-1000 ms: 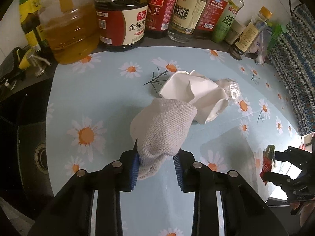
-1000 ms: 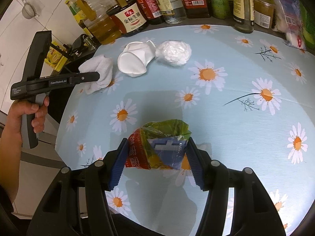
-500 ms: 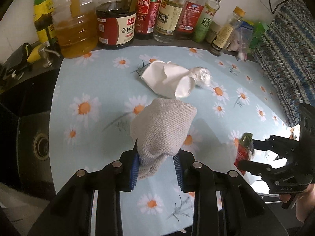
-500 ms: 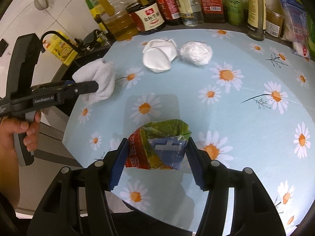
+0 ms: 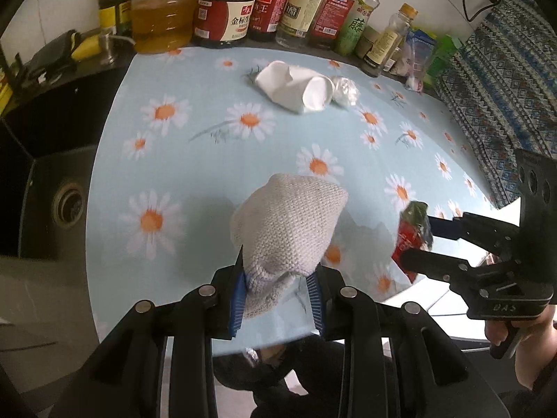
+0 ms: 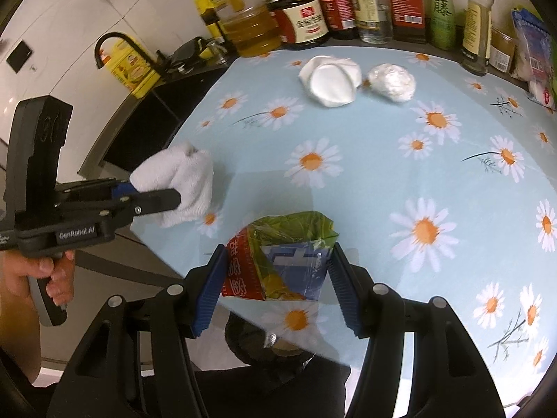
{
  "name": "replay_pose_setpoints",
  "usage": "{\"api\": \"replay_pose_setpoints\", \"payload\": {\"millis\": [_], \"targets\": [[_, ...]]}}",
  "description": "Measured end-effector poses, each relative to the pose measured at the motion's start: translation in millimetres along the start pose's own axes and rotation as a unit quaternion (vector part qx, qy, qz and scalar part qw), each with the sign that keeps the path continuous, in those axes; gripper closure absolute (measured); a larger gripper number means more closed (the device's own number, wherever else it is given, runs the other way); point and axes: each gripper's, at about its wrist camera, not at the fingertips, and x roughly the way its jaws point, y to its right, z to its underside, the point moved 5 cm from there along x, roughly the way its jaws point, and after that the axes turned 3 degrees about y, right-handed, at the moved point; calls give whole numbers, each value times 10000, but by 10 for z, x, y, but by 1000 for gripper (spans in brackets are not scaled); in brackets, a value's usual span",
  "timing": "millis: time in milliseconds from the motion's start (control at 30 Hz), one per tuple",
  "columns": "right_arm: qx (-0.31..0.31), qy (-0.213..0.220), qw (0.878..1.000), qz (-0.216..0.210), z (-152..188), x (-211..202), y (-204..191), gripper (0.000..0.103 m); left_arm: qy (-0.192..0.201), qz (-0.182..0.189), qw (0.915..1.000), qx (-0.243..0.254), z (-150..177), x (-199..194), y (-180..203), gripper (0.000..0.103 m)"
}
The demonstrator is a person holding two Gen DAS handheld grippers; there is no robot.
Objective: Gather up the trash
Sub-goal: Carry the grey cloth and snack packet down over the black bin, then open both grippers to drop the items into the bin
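Left gripper [image 5: 276,294] clamps your knitted cloth [image 5: 289,226]; right gripper [image 6: 276,278] clamps the snack wrapper [image 6: 278,257]. Crushed paper cup [image 6: 330,82] lies on your counter [image 6: 383,174].

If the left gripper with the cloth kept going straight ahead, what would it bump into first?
Probably the crumpled paper cup, across bare daisy tablecloth. The left gripper may sit higher, though; depth is unclear.

R gripper [image 6: 276,271] clamps a red/green/blue snack wrapper [image 6: 282,256] btwn blue pads, over near edge of daisy tablecloth [image 6: 383,160]. L gripper [image 6: 156,196] at left pinches a white cloth [image 6: 181,181]. Crushed paper cup [image 6: 330,82] w/ plastic wad [image 6: 391,82] just beside it, near the bottles [image 6: 348,3] at back.
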Motion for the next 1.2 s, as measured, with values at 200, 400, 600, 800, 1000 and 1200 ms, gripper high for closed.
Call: {"api": "replay_pose_setpoints", "payload": {"millis": [200, 400, 600, 800, 1000, 1200], "targets": [[-82, -37, 9999, -46, 173, 3, -263, 44, 61, 125, 9999, -73, 319, -172, 14, 74], [-166, -159, 9997, -102, 382, 51, -494, 44, 55, 248, 9995, -164, 605, -297, 26, 74], [-189, -324, 9992, -119, 614, 126, -666, 44, -59, 368, 9991, -218, 880, -352, 29, 74], [-182, -557, 9982, -133, 822, 263, -781, 44, -256, 435, 9981, -341, 1139, -284, -58, 74], [-99, -886, 9959, -158, 1021, 447, -809, 44, -543, 480, 9958, -560, 1388, -141, -159, 74], [-91, -1162, 9930, -194, 1188, 586, -820, 44, -802, 482, 9932, -690, 1604, 14, -221, 73]]}}
